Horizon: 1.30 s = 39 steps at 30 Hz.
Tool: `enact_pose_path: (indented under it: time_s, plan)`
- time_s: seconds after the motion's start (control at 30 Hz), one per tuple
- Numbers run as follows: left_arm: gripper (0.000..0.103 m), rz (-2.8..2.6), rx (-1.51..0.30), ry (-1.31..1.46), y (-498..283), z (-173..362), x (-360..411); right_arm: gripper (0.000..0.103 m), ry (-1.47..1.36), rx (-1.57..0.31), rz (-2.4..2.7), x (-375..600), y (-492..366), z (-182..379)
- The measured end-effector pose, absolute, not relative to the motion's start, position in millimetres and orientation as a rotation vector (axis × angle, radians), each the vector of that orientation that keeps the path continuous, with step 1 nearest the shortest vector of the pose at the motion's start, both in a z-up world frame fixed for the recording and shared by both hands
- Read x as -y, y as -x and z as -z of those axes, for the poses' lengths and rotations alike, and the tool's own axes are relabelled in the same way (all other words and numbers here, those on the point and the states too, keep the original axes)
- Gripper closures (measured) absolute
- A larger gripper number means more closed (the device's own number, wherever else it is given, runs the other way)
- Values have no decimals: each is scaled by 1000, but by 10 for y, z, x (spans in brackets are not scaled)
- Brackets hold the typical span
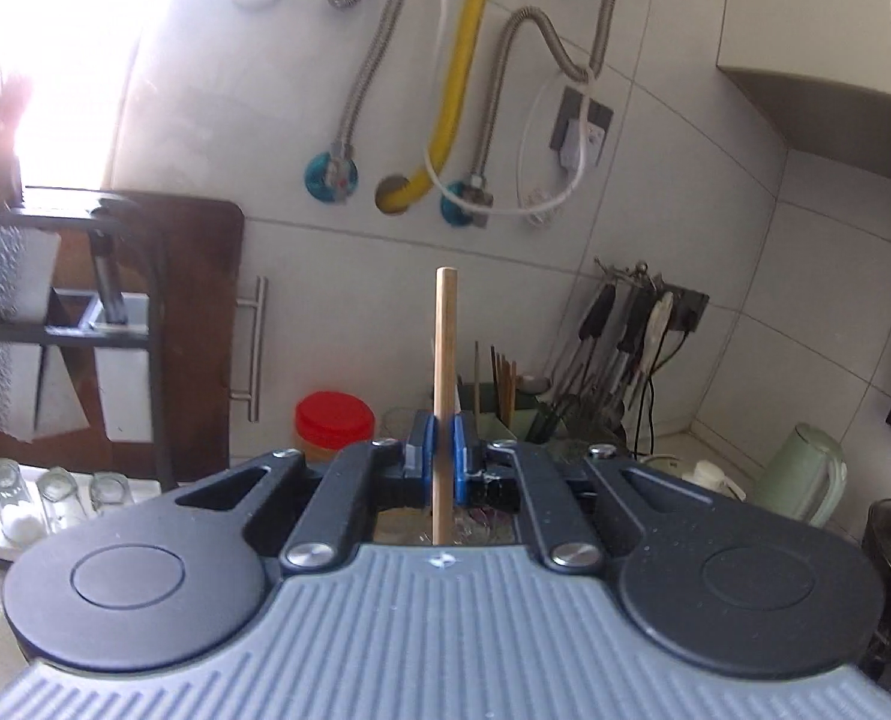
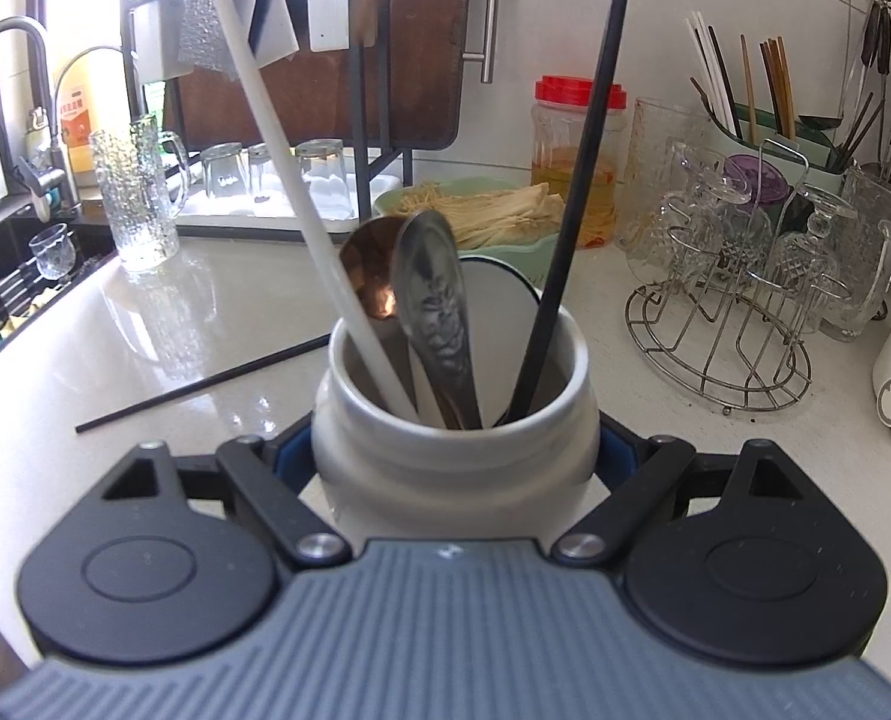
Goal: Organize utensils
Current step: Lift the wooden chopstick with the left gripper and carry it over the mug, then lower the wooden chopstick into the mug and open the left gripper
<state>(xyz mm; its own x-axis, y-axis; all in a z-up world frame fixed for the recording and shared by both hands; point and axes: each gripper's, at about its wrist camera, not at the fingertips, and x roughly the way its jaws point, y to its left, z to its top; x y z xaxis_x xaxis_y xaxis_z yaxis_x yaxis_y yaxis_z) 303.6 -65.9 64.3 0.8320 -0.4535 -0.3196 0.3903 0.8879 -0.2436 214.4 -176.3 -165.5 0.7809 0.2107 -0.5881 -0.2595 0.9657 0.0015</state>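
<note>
1. Left gripper (image 1: 442,462): jaws clamped on upright wooden chopstick (image 1: 445,360); light, stiff, slippery, best gripped mid-shaft.
2. Right gripper (image 2: 454,456): jaws clamped around white jar (image 2: 454,456) on bench (image 2: 145,324); heavy, fragile.

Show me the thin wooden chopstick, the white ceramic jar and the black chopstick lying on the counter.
thin wooden chopstick (image 1: 445,360): left wrist view, mid shaft.
white ceramic jar (image 2: 445,468): right wrist view, front wall.
black chopstick lying on the counter (image 2: 205,382): right wrist view, mid shaft.

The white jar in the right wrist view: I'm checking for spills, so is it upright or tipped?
Upright. The white jar stands on the counter, mouth up, utensils leaning inside, with the right gripper clamping its sides.
</note>
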Motion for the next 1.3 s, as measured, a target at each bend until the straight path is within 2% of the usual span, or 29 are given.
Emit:
enact_pose_path:
  time_s: [0.57, 0.83, 1.13, 1.3]
  plan:
    - [95, 456, -479, 86, -2997, 133, 939, 12, 82, -605, -274, 1781, -2131, 1670]
    - [95, 456, -524, 47, -2848, 260, 915, 12, 80, -600, -278, 1789, -2128, 1674]
    - [95, 442, -683, 35, -2760, 511, 891, 12, 82, -595, -280, 1788, -2119, 1678]
    - [95, 440, -708, -17, -2727, 559, 959, 12, 84, -595, -282, 1787, -2125, 1676]
